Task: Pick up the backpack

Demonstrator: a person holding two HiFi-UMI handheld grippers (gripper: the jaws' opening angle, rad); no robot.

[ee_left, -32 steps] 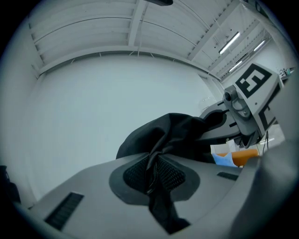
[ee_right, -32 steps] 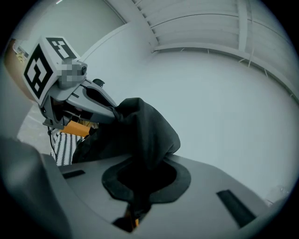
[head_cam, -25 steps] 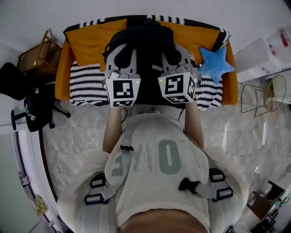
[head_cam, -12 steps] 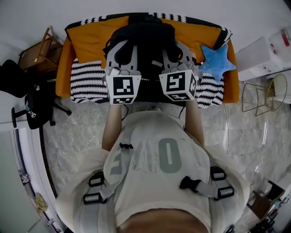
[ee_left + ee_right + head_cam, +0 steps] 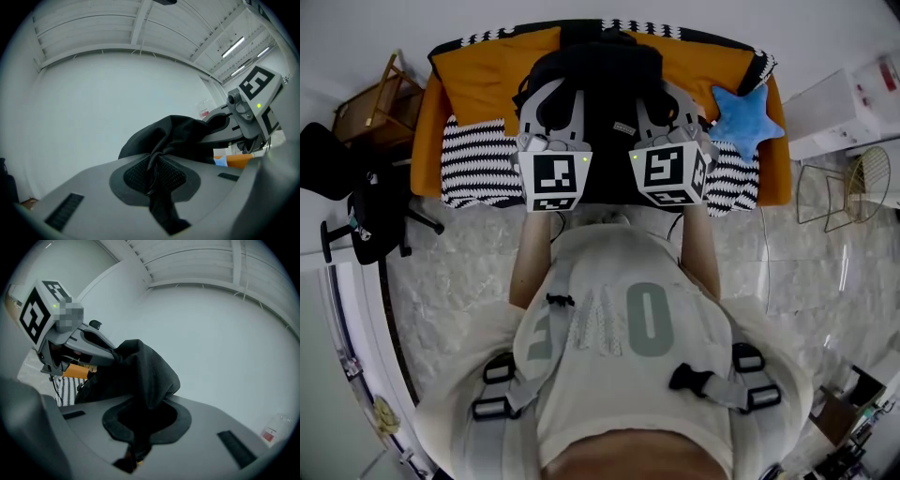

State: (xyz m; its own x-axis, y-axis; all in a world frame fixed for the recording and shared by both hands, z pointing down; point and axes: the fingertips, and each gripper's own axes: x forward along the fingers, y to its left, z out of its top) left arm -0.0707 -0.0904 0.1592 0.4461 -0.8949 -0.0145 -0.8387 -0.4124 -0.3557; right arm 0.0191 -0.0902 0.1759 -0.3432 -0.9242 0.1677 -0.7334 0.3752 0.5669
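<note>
A black backpack [image 5: 602,80] hangs in front of the orange sofa [image 5: 492,66], held up by both grippers. My left gripper [image 5: 551,94] is shut on a fold of the backpack's black fabric [image 5: 159,154], which is pinched between its pads and bunches up beyond them. My right gripper [image 5: 662,98] is likewise shut on black fabric [image 5: 143,380] at the backpack's other side. Each gripper shows in the other's view: the right one [image 5: 248,110] and the left one [image 5: 63,333]. The lower part of the backpack is hidden behind the marker cubes.
Black-and-white striped cushions [image 5: 478,169] lie on the sofa, with a blue star pillow [image 5: 742,122] at its right end. A black office chair [image 5: 370,202] and a wooden stool [image 5: 370,108] stand to the left. A white cabinet [image 5: 853,103] and a wire basket [image 5: 855,187] stand to the right.
Both grippers keep their place and their grip on the backpack. Only the head view shifts a little.
</note>
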